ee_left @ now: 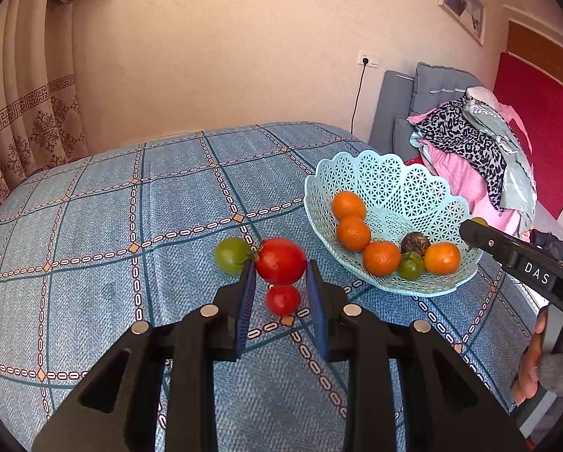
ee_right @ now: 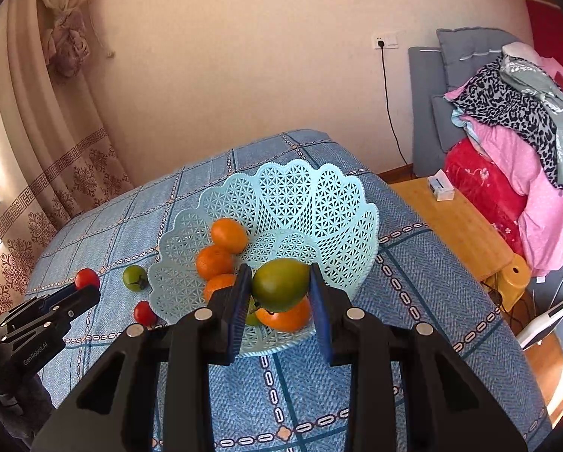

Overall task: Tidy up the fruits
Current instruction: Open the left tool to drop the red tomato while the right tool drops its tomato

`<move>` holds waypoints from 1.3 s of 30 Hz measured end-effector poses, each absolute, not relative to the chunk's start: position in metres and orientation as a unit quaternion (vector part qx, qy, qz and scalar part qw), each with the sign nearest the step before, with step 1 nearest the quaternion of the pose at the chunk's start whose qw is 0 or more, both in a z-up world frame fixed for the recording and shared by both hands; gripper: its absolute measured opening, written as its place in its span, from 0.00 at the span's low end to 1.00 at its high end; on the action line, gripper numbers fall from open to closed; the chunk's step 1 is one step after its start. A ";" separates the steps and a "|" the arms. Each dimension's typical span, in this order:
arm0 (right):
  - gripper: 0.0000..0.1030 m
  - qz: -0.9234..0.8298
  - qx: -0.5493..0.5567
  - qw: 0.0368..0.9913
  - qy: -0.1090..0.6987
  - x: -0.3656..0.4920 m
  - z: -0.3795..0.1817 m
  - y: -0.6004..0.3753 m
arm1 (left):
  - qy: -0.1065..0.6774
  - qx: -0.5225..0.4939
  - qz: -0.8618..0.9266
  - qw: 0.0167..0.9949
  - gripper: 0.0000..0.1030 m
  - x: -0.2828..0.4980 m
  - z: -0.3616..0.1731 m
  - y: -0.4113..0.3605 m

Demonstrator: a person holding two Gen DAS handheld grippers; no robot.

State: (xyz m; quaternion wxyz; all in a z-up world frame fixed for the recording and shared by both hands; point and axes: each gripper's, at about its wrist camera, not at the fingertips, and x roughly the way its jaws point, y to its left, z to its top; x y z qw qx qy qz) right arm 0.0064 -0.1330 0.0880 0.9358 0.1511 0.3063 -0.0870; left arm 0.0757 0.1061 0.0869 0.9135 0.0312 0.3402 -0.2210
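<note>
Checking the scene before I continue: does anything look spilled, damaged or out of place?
Nothing spilled or damaged. Only oddity: one dark, wrinkled fruit sits in the basket among bright oranges.

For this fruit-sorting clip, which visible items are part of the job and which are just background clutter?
Part of the job:
left gripper around the large red tomato
right gripper holding the green fruit
small red tomato
green tomato
oranges
blue basket

Just lying about:
clothes pile
curtain
small white box
</note>
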 end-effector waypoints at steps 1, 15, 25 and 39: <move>0.30 -0.087 0.151 0.936 0.306 0.007 0.087 -0.134 | 0.342 0.033 -0.224 0.912 0.27 0.076 0.087 0.103; 0.36 -0.106 0.158 0.942 0.278 0.002 0.086 -0.153 | 0.351 0.047 -0.270 0.896 0.27 0.083 0.094 0.054; 0.53 -0.125 0.182 0.942 0.253 -0.009 0.086 -0.177 | 0.363 0.047 -0.305 0.879 0.27 0.090 0.090 0.008; 0.54 -0.122 0.193 0.940 0.254 -0.012 0.075 -0.181 | 0.372 0.049 -0.323 0.869 0.62 0.101 0.079 -0.032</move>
